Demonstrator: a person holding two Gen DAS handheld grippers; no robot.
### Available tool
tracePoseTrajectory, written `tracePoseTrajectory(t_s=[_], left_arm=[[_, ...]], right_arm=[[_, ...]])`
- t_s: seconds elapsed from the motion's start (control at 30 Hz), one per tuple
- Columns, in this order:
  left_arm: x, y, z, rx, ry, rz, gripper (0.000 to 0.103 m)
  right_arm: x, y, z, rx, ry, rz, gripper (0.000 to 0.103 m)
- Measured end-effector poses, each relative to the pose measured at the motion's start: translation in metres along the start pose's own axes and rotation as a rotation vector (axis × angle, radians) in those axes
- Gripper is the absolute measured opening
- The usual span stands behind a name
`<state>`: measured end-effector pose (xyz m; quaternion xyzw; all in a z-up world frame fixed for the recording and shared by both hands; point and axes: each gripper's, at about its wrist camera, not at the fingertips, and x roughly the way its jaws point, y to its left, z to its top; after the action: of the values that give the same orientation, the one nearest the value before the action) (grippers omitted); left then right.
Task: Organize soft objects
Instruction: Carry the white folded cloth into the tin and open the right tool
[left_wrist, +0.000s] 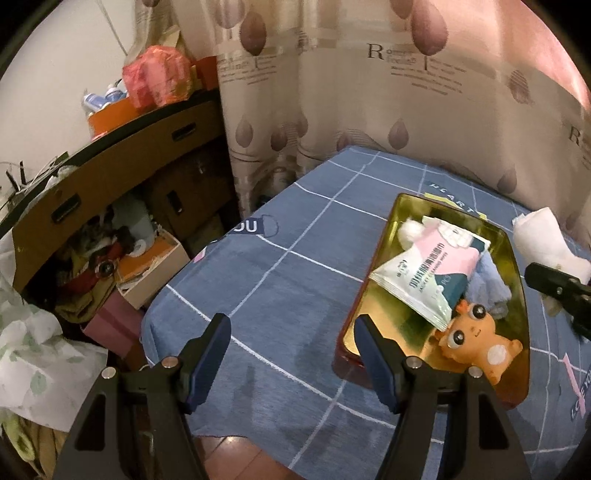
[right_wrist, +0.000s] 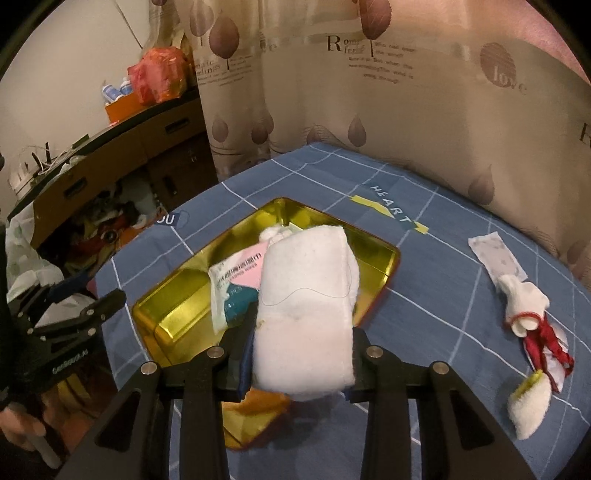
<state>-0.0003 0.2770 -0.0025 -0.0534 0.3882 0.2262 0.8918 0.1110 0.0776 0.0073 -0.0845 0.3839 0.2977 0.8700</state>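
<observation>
Right gripper (right_wrist: 301, 354) clamped on folded white towel (right_wrist: 308, 295) above gold tin (right_wrist: 376, 258), left gripper (left_wrist: 291, 354) wide and empty; soft, light, squashy stuff, so best pinched mid-fold to stop flopping open.

Open blue cloth on the table (left_wrist: 280, 280) lies left of the gold tray (left_wrist: 380, 328), giving free passage there. The tray's far half is crowded by a wipes packet (left_wrist: 424, 273) and orange toy (left_wrist: 476, 343). The curtain (left_wrist: 369, 92) closes off the far edge.
</observation>
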Motion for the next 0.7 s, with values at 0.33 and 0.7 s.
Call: tracePoseTrajectory(t_s=[0.33, 0.7], left_arm=[[0.003, 0.013, 0.002, -0.063, 0.015, 0.000, 0.071], [0.004, 0.010, 0.000, -0.057, 0.025, -0.009, 0.071]], right_arm=[[0.031, 0.018, 0.007, -0.023, 0.025, -0.011, 0.040], [0.033, 0.017, 0.002, -0.019, 0.013, -0.019, 0.069]])
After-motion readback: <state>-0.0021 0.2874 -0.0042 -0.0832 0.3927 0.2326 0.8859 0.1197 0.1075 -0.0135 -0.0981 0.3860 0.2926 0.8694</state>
